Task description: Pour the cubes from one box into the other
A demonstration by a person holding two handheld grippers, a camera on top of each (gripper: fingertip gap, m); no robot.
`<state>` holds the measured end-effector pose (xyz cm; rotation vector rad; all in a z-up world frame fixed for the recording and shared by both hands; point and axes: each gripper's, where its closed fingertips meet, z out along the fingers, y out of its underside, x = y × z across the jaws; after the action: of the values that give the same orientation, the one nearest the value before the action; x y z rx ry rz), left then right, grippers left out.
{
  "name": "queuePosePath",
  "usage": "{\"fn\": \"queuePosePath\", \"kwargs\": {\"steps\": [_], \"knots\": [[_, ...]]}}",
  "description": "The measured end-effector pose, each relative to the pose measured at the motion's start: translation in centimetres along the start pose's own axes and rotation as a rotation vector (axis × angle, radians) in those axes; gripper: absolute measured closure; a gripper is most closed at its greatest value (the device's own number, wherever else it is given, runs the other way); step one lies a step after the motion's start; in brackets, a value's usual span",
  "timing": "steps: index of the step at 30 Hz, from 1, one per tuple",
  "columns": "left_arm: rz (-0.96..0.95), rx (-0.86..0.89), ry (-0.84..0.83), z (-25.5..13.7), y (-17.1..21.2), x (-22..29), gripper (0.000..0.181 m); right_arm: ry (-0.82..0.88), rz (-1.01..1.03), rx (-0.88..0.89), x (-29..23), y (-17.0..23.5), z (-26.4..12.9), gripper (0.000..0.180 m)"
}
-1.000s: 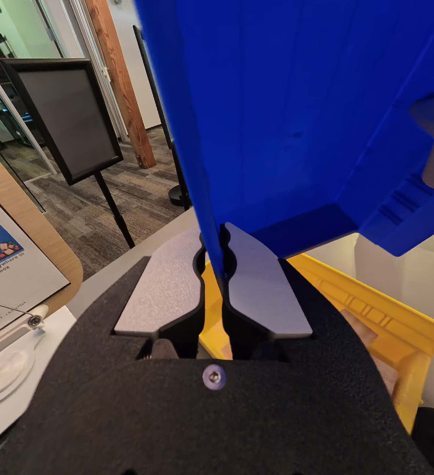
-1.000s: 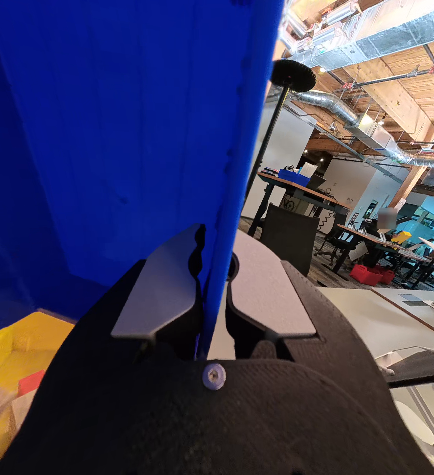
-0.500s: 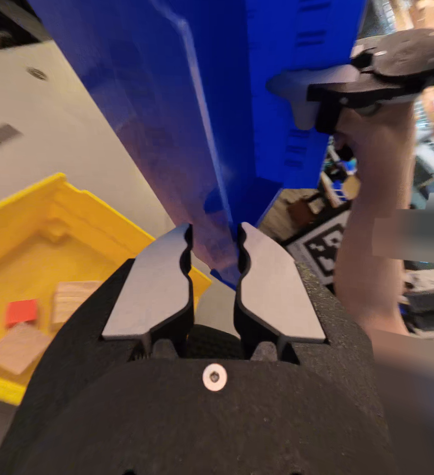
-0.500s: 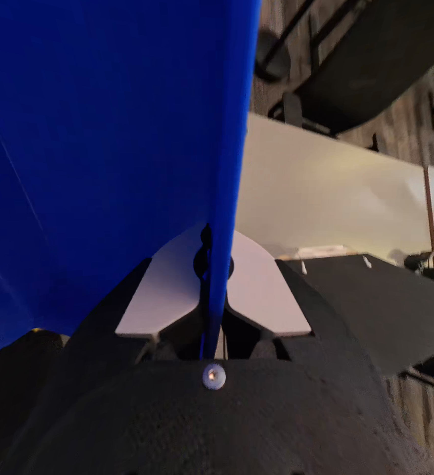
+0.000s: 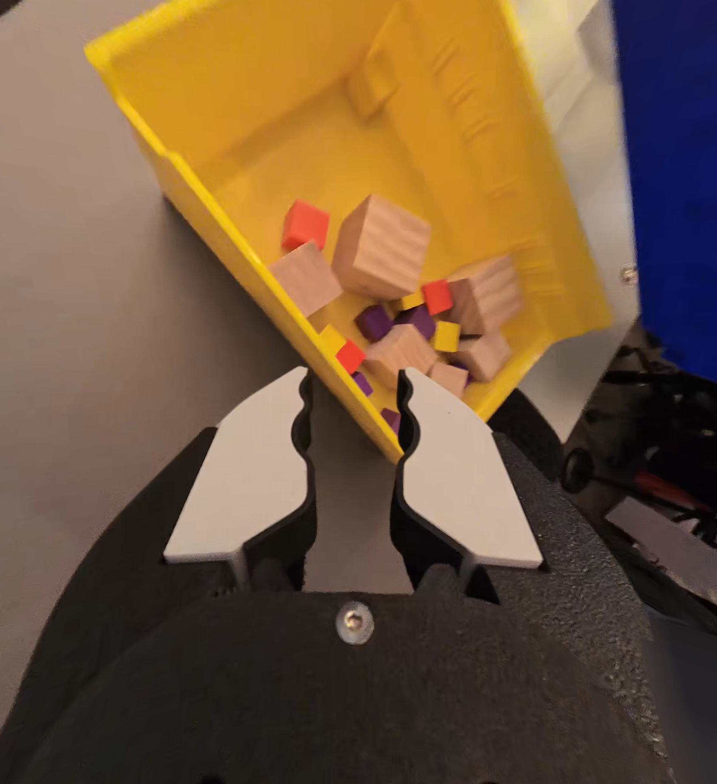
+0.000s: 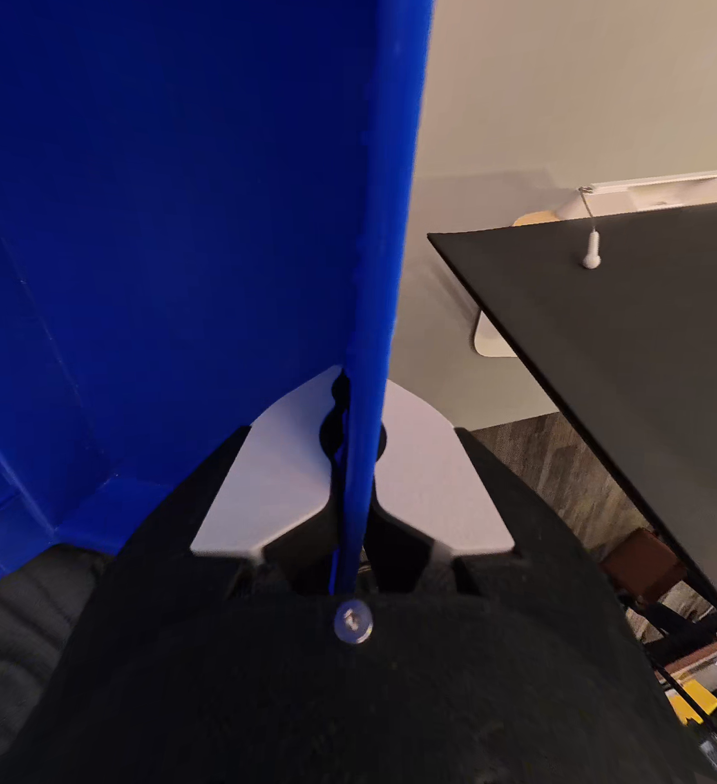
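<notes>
A yellow box [image 5: 288, 106] sits on the grey table and holds several cubes [image 5: 380, 246]: large plain wooden ones and small red, purple and yellow ones, heaped at its near end. My left gripper [image 5: 352, 382] is open and empty, with its fingertips just over the yellow box's near corner. A blue box [image 5: 687, 169] hangs at the right edge of the left wrist view. My right gripper [image 6: 358, 382] is shut on the blue box's wall [image 6: 373, 297] and holds it up; the blue box [image 6: 157, 233] fills the left of the right wrist view, with no cubes seen in it.
The grey tabletop [image 5: 51, 275] spreads to the left of the yellow box. A black board [image 6: 624, 339] with a small white peg on a string lies to the right of the blue box. Dark cables and gear [image 5: 666, 466] lie off the table's right side.
My left gripper has let go of the blue box's wall, opened and swung down toward the yellow box. My right gripper has kept its hold and tilted the blue box back.
</notes>
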<state>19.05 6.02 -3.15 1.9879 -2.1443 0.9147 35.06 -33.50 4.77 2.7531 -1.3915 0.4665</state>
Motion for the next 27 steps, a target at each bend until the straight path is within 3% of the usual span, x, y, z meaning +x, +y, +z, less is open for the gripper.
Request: {"fn": "queuePosePath", "kwargs": {"steps": [8,13,16,21,27], "knots": [[-0.130,-0.203,-0.096,4.0,0.4,-1.9,0.140,-0.038,0.007,0.006,0.4,0.6,2.1,0.173],[-0.128,-0.353,-0.151,5.7,1.9,-2.2,0.162,-0.024,-0.010,-0.035,0.6,1.5,3.8,0.172],[-0.139,-0.393,-0.121,5.0,2.3,-2.7,0.169,-0.032,0.001,-0.045,0.7,1.9,4.6,0.171],[-0.126,-0.459,-0.229,2.1,4.4,-6.3,0.169,-0.105,0.029,-0.058,-0.4,2.1,5.5,0.172],[-0.219,-0.430,-0.183,-2.8,8.6,-11.6,0.170,-0.307,0.030,-0.022,-6.1,-0.6,6.0,0.172]]}}
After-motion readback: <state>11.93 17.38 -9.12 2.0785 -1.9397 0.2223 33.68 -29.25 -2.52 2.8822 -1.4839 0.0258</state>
